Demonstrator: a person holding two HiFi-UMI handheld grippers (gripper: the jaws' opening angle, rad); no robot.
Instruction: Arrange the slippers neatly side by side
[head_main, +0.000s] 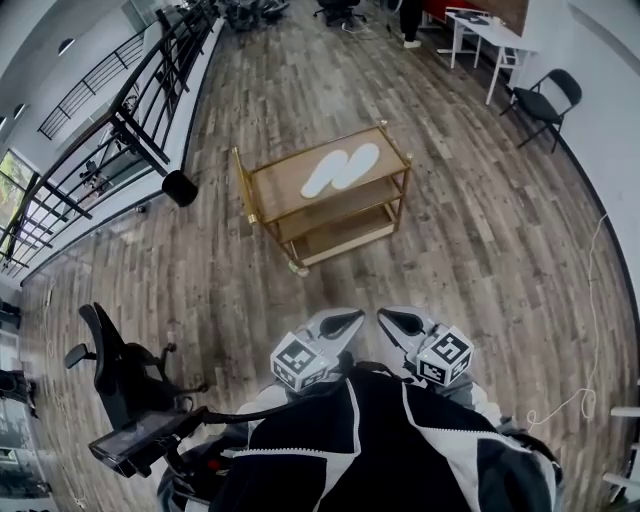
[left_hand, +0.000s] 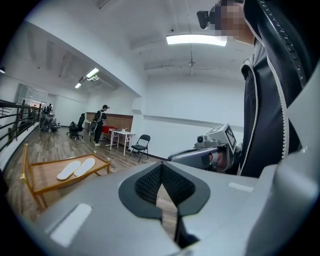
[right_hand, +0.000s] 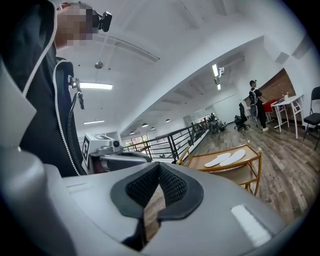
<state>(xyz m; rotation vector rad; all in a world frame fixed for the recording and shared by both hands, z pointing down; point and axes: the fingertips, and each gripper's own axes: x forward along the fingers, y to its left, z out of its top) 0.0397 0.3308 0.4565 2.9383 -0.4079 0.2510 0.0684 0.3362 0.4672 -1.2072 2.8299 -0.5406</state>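
Two white slippers (head_main: 340, 170) lie side by side on the top shelf of a gold-framed wooden cart (head_main: 262, 210) in the middle of the wood floor. Both grippers are held close to my body, well short of the cart. My left gripper (head_main: 345, 321) and right gripper (head_main: 396, 319) point toward each other, both shut with nothing between the jaws. The left gripper view shows its shut jaws (left_hand: 161, 186), the slippers (left_hand: 76, 169) far off at the left and the right gripper (left_hand: 202, 155). The right gripper view shows the slippers (right_hand: 227, 159) on the cart (right_hand: 254, 172).
A black office chair (head_main: 112, 362) stands at my lower left. A black railing (head_main: 130, 115) runs along the left side. A folding chair (head_main: 545, 98) and a white table (head_main: 487, 35) stand at the far right. A white cable (head_main: 590, 330) lies on the floor. A person (left_hand: 99, 123) stands far away.
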